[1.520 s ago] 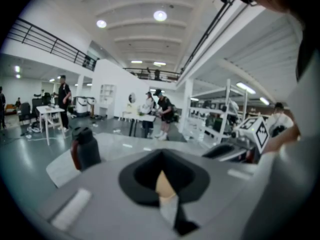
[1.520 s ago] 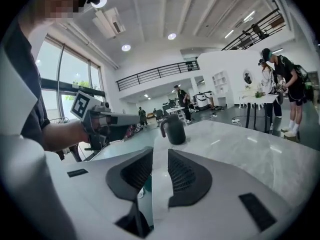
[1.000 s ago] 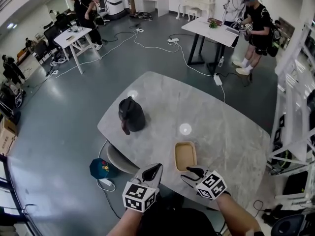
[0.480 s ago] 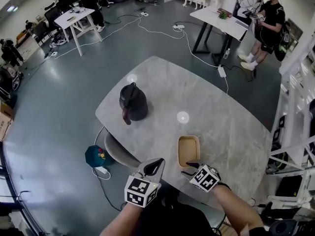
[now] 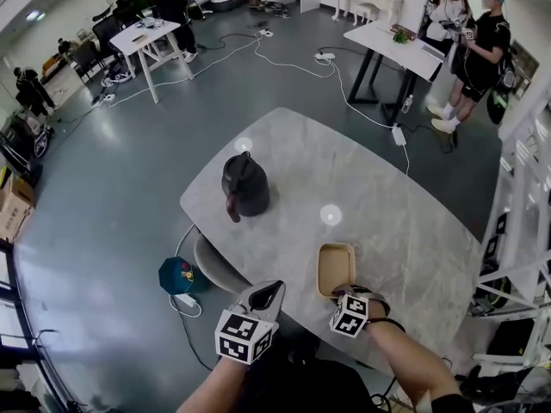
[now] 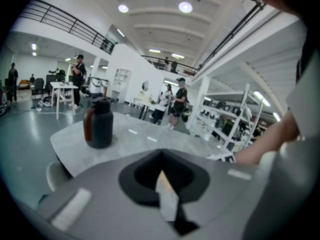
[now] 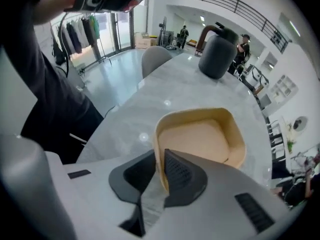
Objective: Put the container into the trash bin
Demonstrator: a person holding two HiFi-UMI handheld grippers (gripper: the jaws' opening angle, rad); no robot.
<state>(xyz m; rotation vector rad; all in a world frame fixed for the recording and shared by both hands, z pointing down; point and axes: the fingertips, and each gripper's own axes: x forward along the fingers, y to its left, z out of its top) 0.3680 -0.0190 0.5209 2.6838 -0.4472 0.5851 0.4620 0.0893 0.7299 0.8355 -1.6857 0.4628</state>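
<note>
A tan, shallow container (image 5: 336, 269) lies on the marble table (image 5: 396, 222) near its front edge. My right gripper (image 5: 345, 293) points steeply down at its near end. In the right gripper view the container (image 7: 200, 139) has its near rim wall between the closing jaws of the right gripper (image 7: 161, 159), one pad inside the wall and one outside, both against it. My left gripper (image 5: 269, 292) hovers just left of it over the table's edge, shut and empty; the left gripper (image 6: 160, 156) faces across the table. No trash bin is recognisable for certain.
A dark jug (image 5: 245, 188) with a brown handle stands on the table's left part. A grey chair (image 5: 213, 274) is tucked under the left edge. A teal round object (image 5: 176, 275) sits on the floor beside it. People and other tables are far off.
My right gripper has dropped and tipped downward onto the container's near rim, and its jaws have narrowed around the wall. The left gripper has hardly moved.
</note>
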